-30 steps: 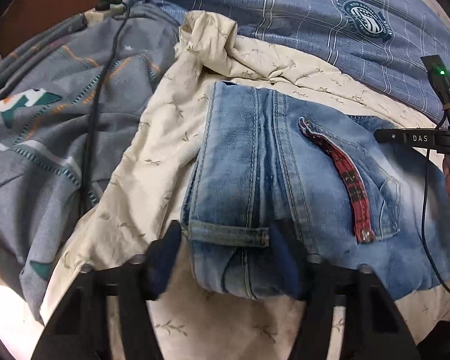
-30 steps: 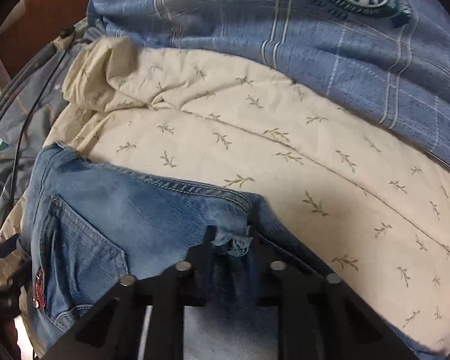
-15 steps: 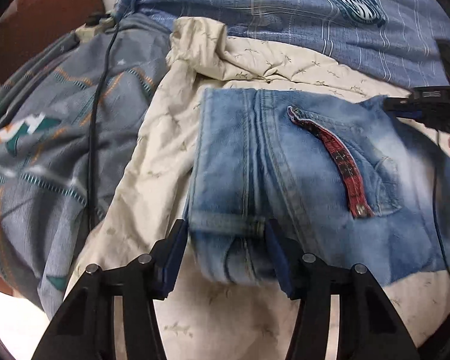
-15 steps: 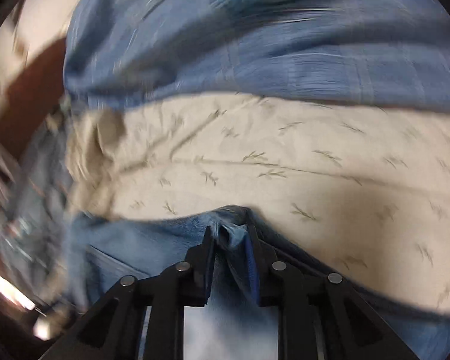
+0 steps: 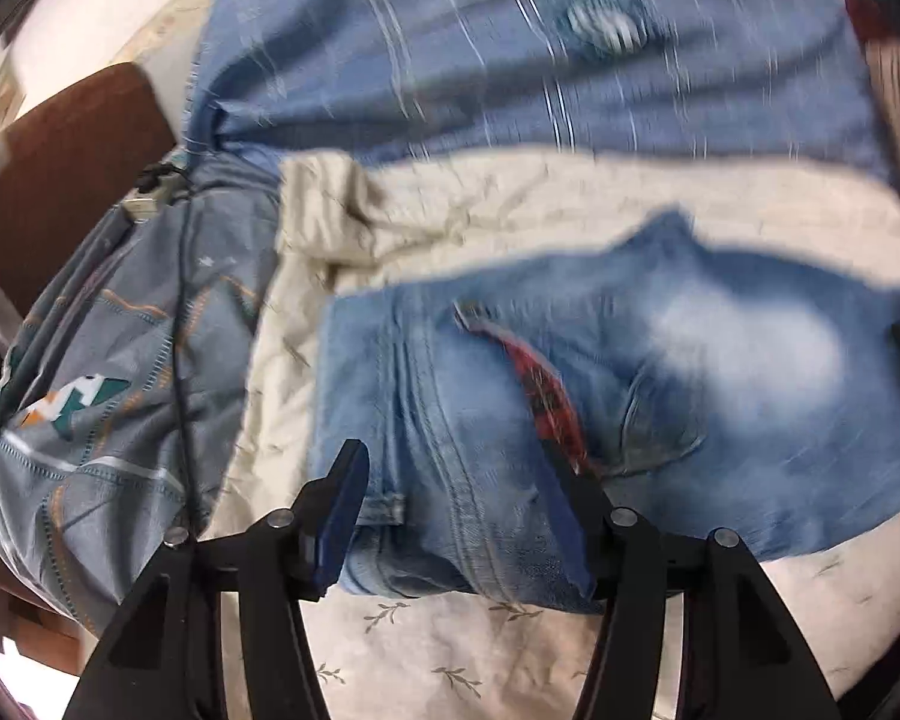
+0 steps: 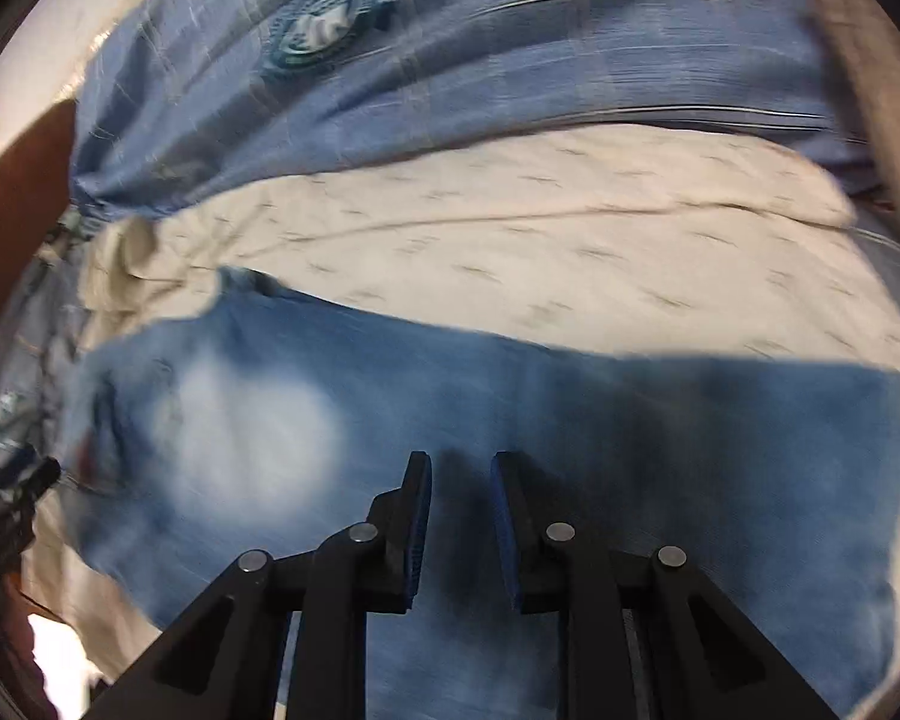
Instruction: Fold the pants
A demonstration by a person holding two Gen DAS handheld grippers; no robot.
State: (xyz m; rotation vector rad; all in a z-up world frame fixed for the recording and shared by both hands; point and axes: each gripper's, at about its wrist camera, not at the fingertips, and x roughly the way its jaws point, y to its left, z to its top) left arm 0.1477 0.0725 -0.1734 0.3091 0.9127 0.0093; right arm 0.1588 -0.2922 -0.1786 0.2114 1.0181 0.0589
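Light blue jeans (image 5: pixel 720 372) with a red plaid pocket trim (image 5: pixel 546 396) lie spread on a cream leaf-print sheet (image 5: pixel 450 630). My left gripper (image 5: pixel 450 480) has its jaws wide apart around the jeans' waistband corner; the denim lies between the fingers without being pinched. In the right wrist view the jeans (image 6: pixel 630 420) stretch flat and blurred. My right gripper (image 6: pixel 461 480) hovers above them with a narrow gap between its jaws and nothing in it.
A blue plaid blanket with a round crest (image 6: pixel 324 24) lies at the back. A grey patterned quilt (image 5: pixel 102 372) with a black cable (image 5: pixel 180 330) lies left. A brown headboard (image 5: pixel 60 180) stands at the far left.
My right gripper let go of the jeans' hem and pulled back and up. The jeans now lie spread out to the right. My left gripper lifted slightly, jaws still wide around the waistband.
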